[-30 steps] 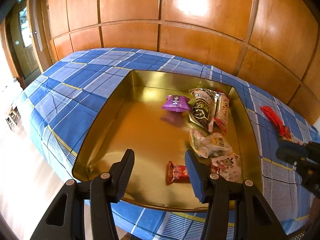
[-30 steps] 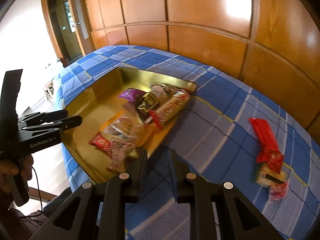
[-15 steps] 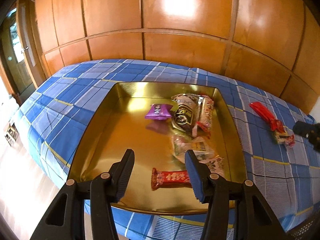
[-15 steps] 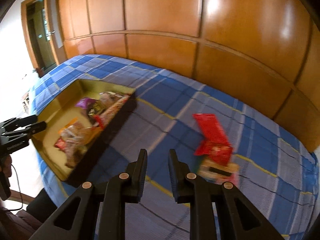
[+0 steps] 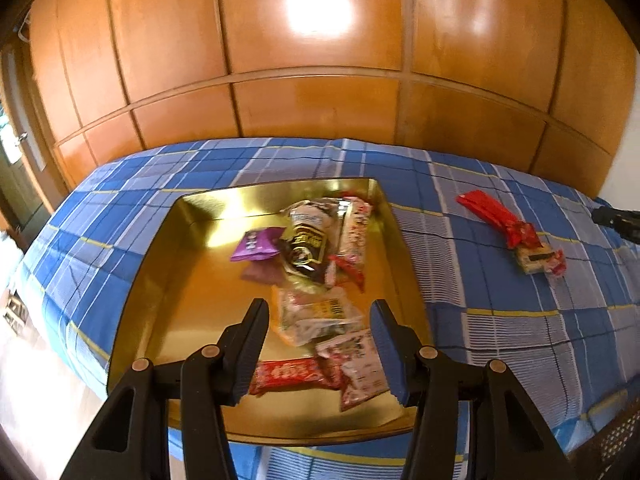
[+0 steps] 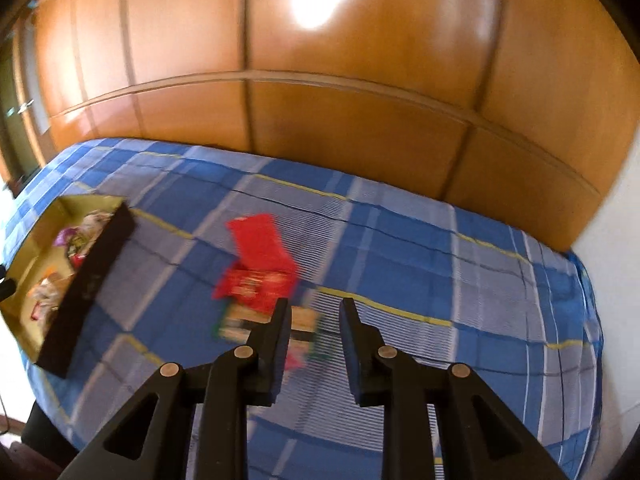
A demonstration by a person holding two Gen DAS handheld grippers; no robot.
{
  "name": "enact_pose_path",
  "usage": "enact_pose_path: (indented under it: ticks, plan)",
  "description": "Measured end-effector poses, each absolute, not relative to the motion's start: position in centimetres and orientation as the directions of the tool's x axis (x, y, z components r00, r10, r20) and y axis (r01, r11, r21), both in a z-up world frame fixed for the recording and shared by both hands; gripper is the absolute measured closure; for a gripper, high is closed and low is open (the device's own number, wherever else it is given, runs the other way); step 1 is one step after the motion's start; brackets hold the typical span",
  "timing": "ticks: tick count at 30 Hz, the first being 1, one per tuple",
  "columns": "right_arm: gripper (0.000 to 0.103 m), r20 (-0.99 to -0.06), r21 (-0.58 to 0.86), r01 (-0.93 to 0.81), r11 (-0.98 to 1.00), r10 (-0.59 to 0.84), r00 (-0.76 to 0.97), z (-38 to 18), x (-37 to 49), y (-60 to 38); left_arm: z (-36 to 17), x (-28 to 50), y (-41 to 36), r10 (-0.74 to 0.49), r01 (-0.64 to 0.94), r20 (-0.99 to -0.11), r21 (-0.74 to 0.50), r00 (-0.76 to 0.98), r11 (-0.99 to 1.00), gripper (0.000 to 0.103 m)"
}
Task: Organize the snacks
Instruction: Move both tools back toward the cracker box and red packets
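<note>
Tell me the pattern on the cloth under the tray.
Blue plaid cloth with thin yellow lines, clearest in the left wrist view.

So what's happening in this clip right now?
A person with two handheld grippers is gathering snacks into a gold tray on a blue plaid bed. Several packets already lie in the tray. The left gripper hovers open above them, holding nothing. The right gripper, open and empty, is over the loose red packets on the bedspread, probably the next pickup.

Home bedroom: plaid-sheeted bed [image 5: 500, 320], wooden wardrobe [image 5: 312, 60]
</note>
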State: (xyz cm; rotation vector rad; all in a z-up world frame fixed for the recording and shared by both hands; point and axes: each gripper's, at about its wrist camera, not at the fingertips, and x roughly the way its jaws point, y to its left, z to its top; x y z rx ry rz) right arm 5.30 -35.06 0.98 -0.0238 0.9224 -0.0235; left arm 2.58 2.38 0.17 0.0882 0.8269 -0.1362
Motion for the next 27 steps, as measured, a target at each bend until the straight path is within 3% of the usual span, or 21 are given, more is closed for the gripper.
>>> enact_pose_path:
  ticks: [8,27]
  plan:
    - [0.079,-0.846,0.077,0.189,0.979,-0.036,0.532,-3.0,5.0,-41.5,0.0,3.1,-1.5,-0.109,0.239,-0.750,0.067,0.653,0.969,0.050]
    - [0.079,-0.825,0.152,0.195,0.969,0.016,0.565,-2.1,5.2,-41.4,-2.4,5.3,-11.7,-0.204,0.434,-0.797,0.080,0.568,0.897,0.049]
